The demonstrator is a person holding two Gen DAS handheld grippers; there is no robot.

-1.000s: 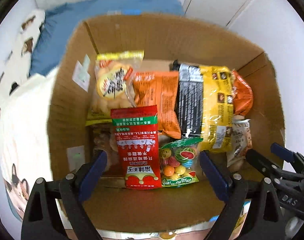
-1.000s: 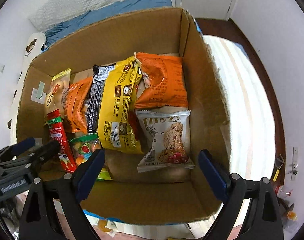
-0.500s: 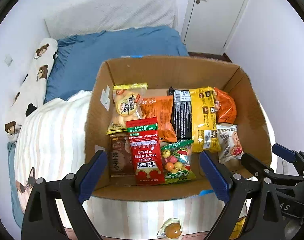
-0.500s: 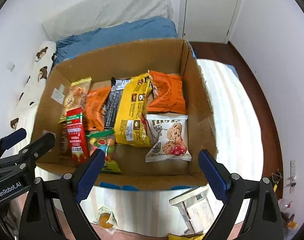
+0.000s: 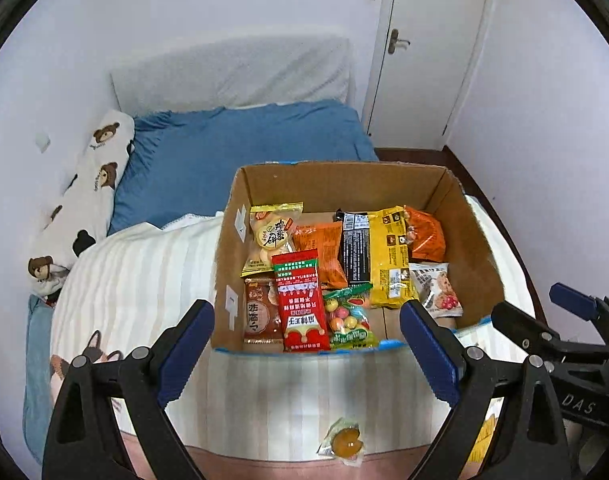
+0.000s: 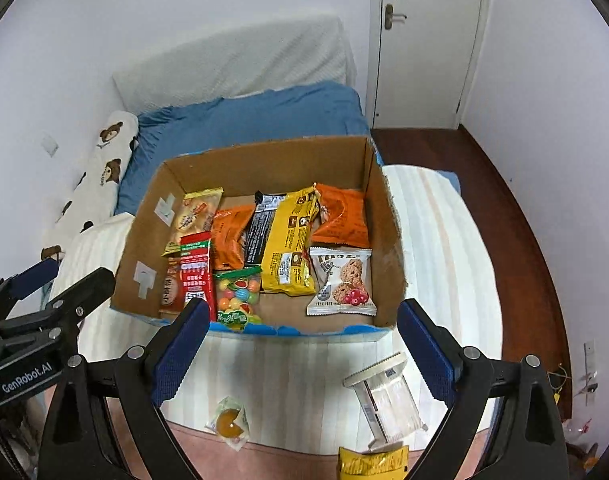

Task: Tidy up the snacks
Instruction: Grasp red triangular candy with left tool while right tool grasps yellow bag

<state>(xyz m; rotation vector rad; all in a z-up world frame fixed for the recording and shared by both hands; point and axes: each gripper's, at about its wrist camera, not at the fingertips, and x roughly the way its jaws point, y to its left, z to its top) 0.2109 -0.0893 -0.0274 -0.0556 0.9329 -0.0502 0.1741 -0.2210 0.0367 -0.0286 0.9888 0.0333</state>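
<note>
Both jaws stand spread and empty: the left hand-held gripper (image 5: pixel 306 354) and the right hand-held gripper (image 6: pixel 300 350) hover above the near edge of the box (image 6: pixel 384 216) on the bed (image 6: pixel 444 240). Most snacks lie inside; three wait outside — a jelly cup (image 6: pixel 228 422), a clear pack (image 6: pixel 386 398) and a yellow pack (image 6: pixel 372 462). The next pick probably calls for a low approach, pinching a pack by its sealed edge. Readable writing: "GenRobot.AI" and "DAS" on the grippers; the oat cookie pack (image 6: pixel 342 282) reads partly "OAT".
</note>
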